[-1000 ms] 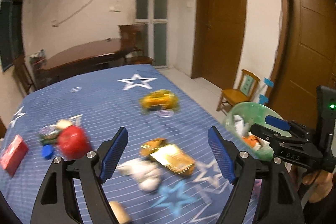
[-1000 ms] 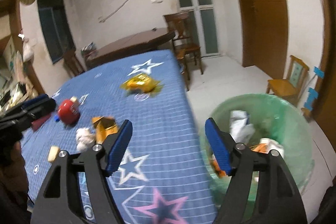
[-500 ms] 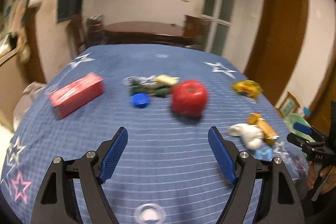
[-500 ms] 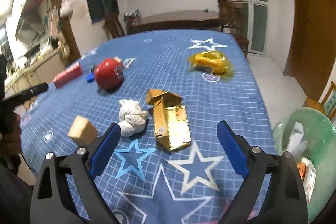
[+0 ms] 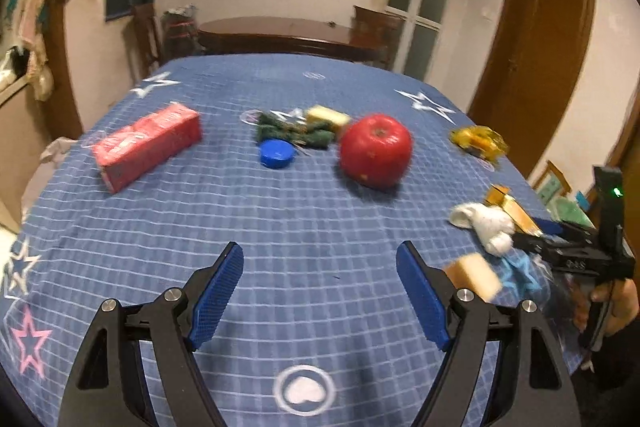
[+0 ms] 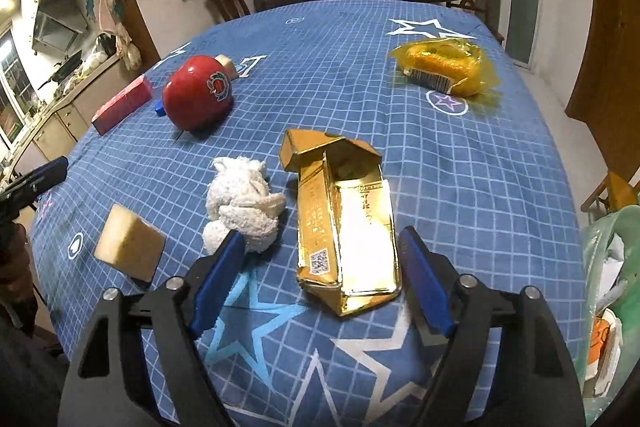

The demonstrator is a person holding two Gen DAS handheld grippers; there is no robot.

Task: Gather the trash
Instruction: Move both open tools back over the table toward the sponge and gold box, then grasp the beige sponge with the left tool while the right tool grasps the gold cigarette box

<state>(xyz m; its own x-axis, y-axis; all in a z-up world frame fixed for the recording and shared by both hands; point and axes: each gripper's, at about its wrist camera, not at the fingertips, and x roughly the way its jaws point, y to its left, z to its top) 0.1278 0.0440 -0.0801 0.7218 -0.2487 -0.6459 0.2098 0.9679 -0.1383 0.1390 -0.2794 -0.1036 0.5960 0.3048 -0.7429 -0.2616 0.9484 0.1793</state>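
My right gripper is open, its jaws straddling the near end of a flattened gold carton on the blue tablecloth. A crumpled white tissue and a tan block lie left of it, a yellow wrapper farther back. The green-lined trash bin is at the right edge. My left gripper is open and empty above bare cloth. Ahead of it are a red apple-shaped object, a blue cap, green scraps and a red box.
A dark wooden table and chairs stand behind the blue table. Wooden doors are on the right. A small wooden chair stands on the floor beside the bin. The right gripper shows at the right edge of the left wrist view.
Both grippers swung left from the bin toward the table. The right one came down over the gold carton. The left now faces the red box and the red apple-shaped object.
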